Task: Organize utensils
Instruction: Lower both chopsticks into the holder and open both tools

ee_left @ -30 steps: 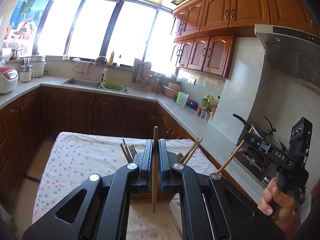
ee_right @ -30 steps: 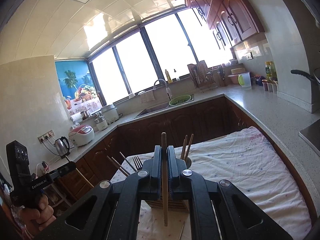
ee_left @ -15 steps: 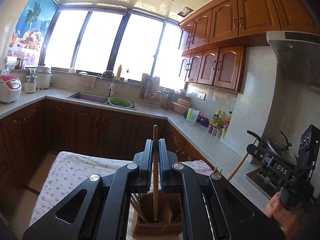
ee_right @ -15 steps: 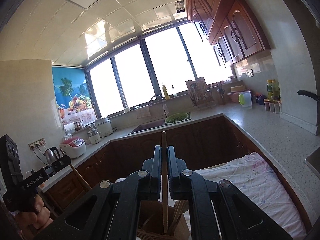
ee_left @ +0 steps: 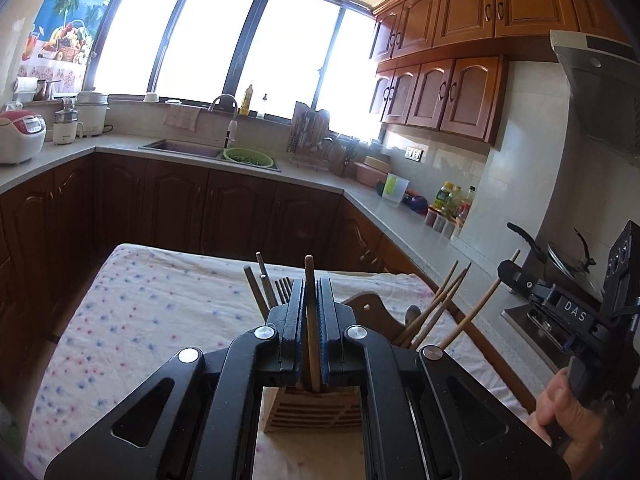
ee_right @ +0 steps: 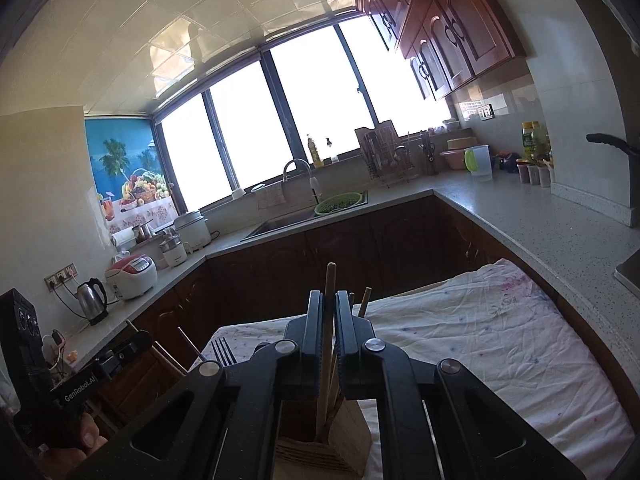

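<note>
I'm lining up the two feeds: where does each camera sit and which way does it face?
Left wrist: on the left hand-held gripper, facing the sink wall over the wooden holder; right hand shows.
Right wrist: on the right hand-held gripper, facing the same wall; left hand shows.
Shared: holder, sink, each gripper shut on a chopstick.

Windows (ee_left: pixel 224 40) blown out, strong backlight; cabinets dark; fisheye warp, vignette at corners.

Fork (ee_left: pixel 283 289) and chopsticks (ee_left: pixel 440 304) crowd the wooden holder (ee_left: pixel 316 410); floral cloth (ee_left: pixel 160 312) around it lies open.
</note>
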Tool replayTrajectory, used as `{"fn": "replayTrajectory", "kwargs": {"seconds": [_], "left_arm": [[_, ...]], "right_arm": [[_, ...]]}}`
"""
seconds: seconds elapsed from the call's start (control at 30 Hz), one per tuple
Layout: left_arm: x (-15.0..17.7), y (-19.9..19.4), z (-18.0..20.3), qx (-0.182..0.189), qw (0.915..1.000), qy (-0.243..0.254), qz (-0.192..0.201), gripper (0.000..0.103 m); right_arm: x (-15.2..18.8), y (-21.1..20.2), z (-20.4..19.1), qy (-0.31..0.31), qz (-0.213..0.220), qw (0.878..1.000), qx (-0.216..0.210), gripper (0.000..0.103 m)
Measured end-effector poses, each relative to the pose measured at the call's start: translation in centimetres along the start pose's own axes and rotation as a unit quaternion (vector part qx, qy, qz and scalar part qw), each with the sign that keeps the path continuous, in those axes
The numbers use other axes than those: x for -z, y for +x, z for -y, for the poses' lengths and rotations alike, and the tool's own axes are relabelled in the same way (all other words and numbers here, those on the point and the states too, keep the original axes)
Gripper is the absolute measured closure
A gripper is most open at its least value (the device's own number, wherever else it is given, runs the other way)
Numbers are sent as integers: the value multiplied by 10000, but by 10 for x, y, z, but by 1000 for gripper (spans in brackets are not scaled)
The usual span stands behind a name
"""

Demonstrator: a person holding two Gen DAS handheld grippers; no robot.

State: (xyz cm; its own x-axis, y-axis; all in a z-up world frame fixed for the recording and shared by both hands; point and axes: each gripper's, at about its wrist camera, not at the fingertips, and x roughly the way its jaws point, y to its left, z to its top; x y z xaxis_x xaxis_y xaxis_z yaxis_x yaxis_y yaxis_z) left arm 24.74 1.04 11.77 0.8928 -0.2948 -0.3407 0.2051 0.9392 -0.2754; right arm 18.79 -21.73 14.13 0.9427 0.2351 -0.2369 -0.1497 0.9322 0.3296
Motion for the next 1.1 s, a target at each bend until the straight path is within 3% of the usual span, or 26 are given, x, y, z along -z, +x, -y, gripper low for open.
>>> {"fn": "replayTrajectory", "kwargs": {"seconds": [0.33,0.47,0.77,0.87,0.93,0.97,1.07,1.1], "left_arm": [[9,3,-10,-76,9999,-75,-121,97],[8,3,-10,-60,9998,-81,-162,97],[8,3,-11,-51,9996,-82,-257,97],[8,2,-11,-44,9995,-116,-279,96],[8,0,-10,-49,9995,-122,-288,93],[8,-1,-9,-50,9995,-124,-279,86],[10,-8,-8,-125,9996,-141,-192,59],[10,-10,-9,-138,9996,-151,-169,58]], "right_arm": [[3,-8,-11,-264,91,9995,113,97],[11,1,-5,-127,-184,9997,67,97],[16,8,0,61,-357,9993,-16,97],[15,7,1,118,-395,9991,-45,91],[15,6,2,164,-422,9990,-60,89],[15,5,2,186,-430,9989,-53,87],[15,1,4,278,-390,9988,-104,58],[15,-2,4,293,-362,9988,-124,56]]}}
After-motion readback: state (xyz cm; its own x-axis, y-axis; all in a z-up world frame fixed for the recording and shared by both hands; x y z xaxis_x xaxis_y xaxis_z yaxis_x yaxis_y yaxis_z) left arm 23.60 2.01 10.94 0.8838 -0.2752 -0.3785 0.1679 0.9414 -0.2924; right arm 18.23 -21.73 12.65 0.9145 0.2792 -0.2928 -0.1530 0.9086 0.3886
